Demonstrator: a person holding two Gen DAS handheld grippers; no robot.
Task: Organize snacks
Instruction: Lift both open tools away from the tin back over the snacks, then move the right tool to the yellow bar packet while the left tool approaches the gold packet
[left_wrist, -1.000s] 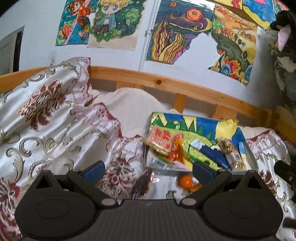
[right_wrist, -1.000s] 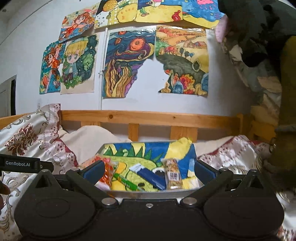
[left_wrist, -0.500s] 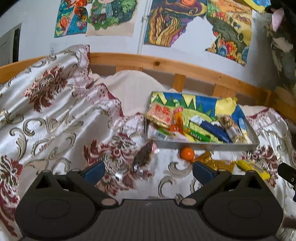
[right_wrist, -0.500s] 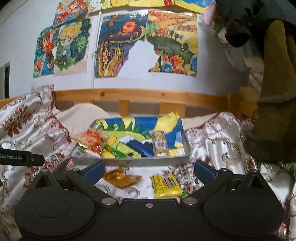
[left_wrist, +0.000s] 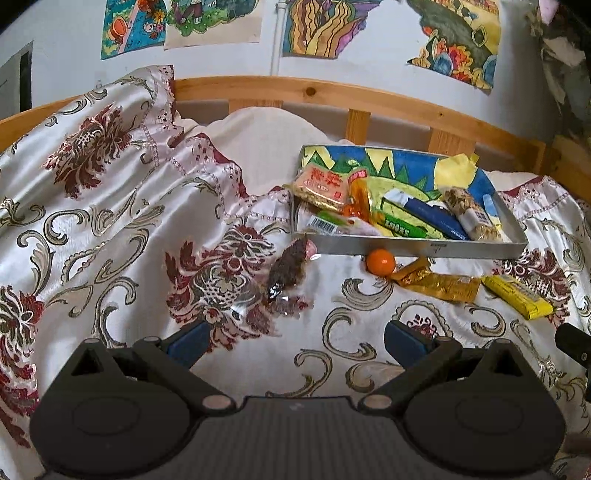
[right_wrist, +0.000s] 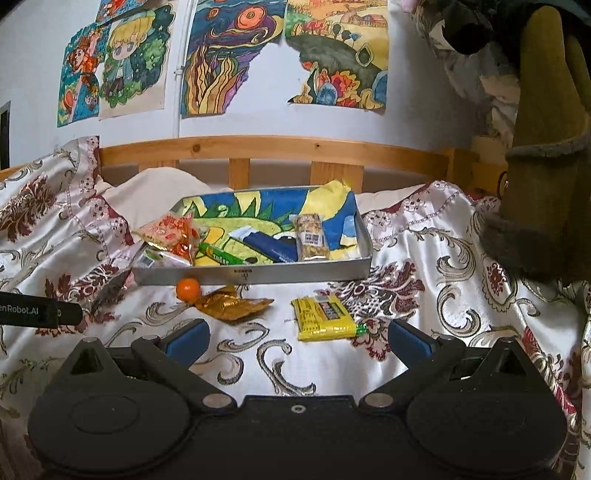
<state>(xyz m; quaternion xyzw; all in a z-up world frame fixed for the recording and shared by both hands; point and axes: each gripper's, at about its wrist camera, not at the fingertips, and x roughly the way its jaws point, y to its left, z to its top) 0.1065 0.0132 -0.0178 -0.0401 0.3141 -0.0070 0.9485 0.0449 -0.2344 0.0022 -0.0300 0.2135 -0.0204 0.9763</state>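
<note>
1. Picking up loose snacks off the bed and putting them in the shallow grey metal tray (right_wrist: 255, 275); looks about half done.
2. Holding nothing: left claw (left_wrist: 293, 341) spread wide, right claw (right_wrist: 299, 339) spread wide too, both hanging low over the shiny white bedspread with red flowers (left_wrist: 110, 229).
3. Lying just in front of the tray: small round orange candy ball (right_wrist: 188, 288), crinkly gold wrapper (right_wrist: 232, 304), flat yellow packet (right_wrist: 323, 317), dark brown snack in clear wrap (left_wrist: 290, 267).
4. Sitting inside the tray: pink cracker pack (left_wrist: 321, 184), green bar (left_wrist: 400, 227), dark blue bar (left_wrist: 436, 218), nutty bar in clear wrap (right_wrist: 312, 238).
5. Probably next: lowering the right claw over the yellow packet, pinching gently, lifting over the tray wall.
</note>
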